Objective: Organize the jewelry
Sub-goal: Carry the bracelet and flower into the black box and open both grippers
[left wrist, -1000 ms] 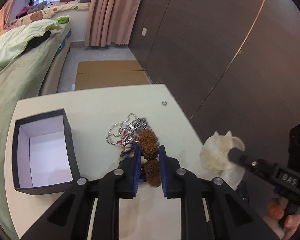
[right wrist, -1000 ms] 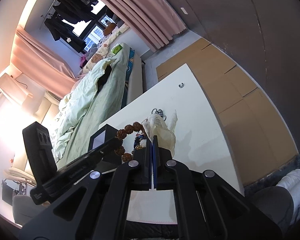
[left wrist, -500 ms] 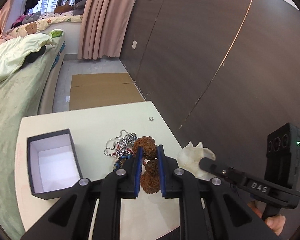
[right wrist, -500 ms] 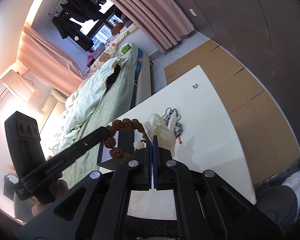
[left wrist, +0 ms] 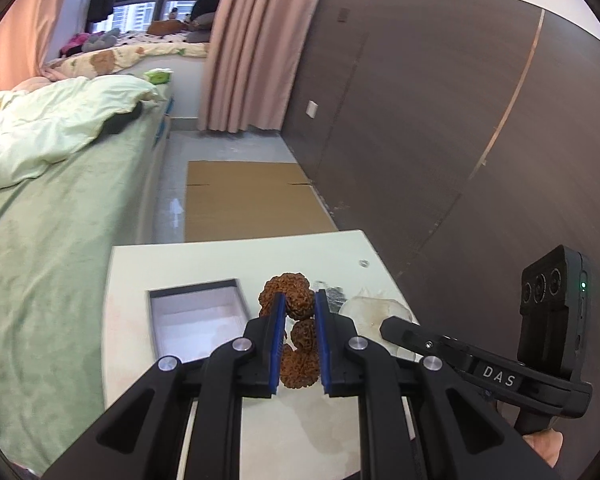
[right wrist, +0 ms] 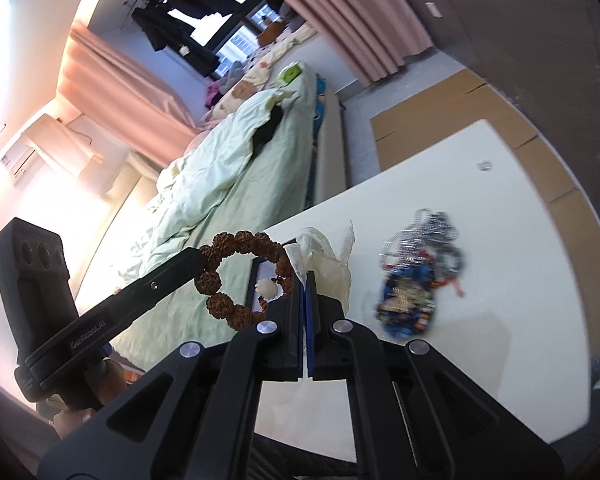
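Knobbly brown bead bracelet (ring-shaped), crinkled pouch.

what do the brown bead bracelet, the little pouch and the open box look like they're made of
Bead bracelet: likely dried seeds or nuts, matte; the brown beads are deeply wrinkled and knobbly, with one smooth white bead. Pouch: thin sheer fabric, perhaps organza; it is cream, translucent, and crumples into stiff folds. Box: probably cardboard; flat thin walls, dark outside, matte white inside.
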Available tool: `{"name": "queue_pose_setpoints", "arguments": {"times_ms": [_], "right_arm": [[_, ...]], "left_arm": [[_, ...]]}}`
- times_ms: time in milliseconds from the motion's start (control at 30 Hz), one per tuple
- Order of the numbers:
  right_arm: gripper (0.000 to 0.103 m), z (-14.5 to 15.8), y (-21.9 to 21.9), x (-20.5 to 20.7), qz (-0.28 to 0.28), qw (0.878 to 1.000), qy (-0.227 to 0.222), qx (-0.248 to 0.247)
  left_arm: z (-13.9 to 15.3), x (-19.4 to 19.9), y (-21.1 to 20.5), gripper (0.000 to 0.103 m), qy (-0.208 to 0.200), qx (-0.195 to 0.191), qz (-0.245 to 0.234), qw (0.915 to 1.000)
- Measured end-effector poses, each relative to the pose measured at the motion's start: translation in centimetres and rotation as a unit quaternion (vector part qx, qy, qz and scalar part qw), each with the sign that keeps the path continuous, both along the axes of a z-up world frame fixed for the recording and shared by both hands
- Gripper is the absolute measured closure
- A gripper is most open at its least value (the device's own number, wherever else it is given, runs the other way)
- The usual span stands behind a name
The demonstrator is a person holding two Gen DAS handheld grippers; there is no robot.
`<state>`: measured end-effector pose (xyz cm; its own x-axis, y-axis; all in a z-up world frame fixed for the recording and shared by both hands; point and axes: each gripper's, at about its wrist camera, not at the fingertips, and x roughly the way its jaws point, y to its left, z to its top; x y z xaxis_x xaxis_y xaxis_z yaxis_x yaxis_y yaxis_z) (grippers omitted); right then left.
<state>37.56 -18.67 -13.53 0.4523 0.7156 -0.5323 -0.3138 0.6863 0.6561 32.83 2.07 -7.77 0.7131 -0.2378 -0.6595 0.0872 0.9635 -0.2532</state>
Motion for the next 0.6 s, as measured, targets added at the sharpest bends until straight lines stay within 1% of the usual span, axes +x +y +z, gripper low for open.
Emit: {"name": "queue_pose_setpoints", "arguments": {"times_ms": [200, 333, 433, 500, 533, 567, 600], "right_arm": [[0.1, 0.6, 4.7, 1.2, 0.034, 0.999, 0.001, -0.003], [0.1, 0.5, 7.5, 1.9, 0.051, 0.999, 0.007, -0.001], [0.099, -0.1, 9.8, 2.4, 0.064, 0.998, 0.017, -0.018], [0.088, -0.8, 10.8, 2.8, 0.069, 0.997, 0.029, -0.027], [0.076, -1.0, 11.1, 2.9, 0.067, 0.996, 0.033, -0.041], [0.069, -1.1, 11.1, 2.9, 0.063, 0.996, 0.032, -0.051], [0.065, -1.2, 10.8, 2.8, 0.055, 0.997, 0.03, -0.055]], "left_arm": [[1.3, -0.8, 3.7, 0.091, -0.006, 0.01, 0.028, 0.9995], [1.6, -1.0, 5.2, 0.091, -0.005, 0.016, 0.04, 0.9991], [1.3, -1.1, 5.9, 0.091, -0.001, 0.018, 0.045, 0.9988], [0.9, -1.1, 6.1, 0.091, 0.004, 0.016, 0.047, 0.9987], [0.7, -1.0, 6.1, 0.091, 0.007, 0.016, 0.048, 0.9987], [0.4, -0.9, 6.0, 0.091, 0.009, 0.016, 0.048, 0.9987], [0.1, -0.8, 5.9, 0.091, 0.012, 0.015, 0.046, 0.9987]]}}
